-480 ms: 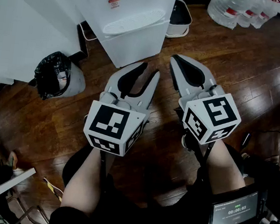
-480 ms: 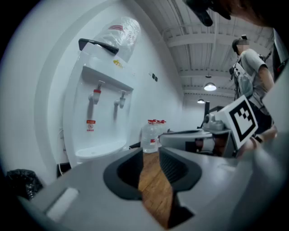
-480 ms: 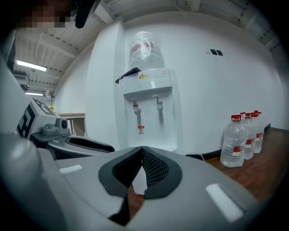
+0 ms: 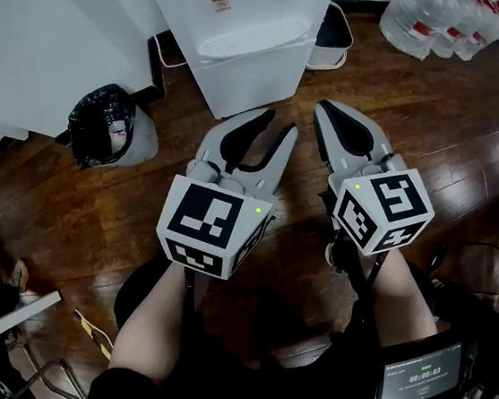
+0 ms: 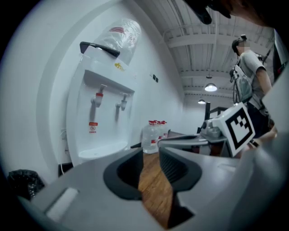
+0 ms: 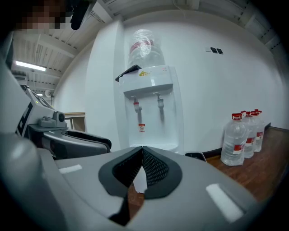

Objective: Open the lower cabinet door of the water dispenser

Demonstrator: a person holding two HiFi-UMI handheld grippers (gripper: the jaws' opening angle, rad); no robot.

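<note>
The white water dispenser [image 4: 250, 50] stands against the wall at the top of the head view, its lower cabinet door [image 4: 255, 82] closed. It also shows in the left gripper view as the dispenser [image 5: 101, 122] and in the right gripper view as the dispenser [image 6: 151, 113]. Both grippers hover over the wooden floor a short way in front of it, touching nothing. My left gripper [image 4: 279, 121] has a narrow gap between its jaws, and in its own view the left gripper [image 5: 149, 151] holds nothing. My right gripper [image 4: 322, 105] is shut with its tips together, as the right gripper [image 6: 142, 149] shows up close.
A black bin bag [image 4: 105, 127] sits left of the dispenser. A white basket [image 4: 328, 37] stands at its right. Several water bottles [image 4: 434, 22] line the far wall. A small screen [image 4: 417, 377] is at my lower right. Another person [image 5: 248, 67] stands behind, at the right of the left gripper view.
The head view has shifted a little, so the dispenser and bottles sit further right in the picture. Both grippers keep the same pose and the same distance from the dispenser.
</note>
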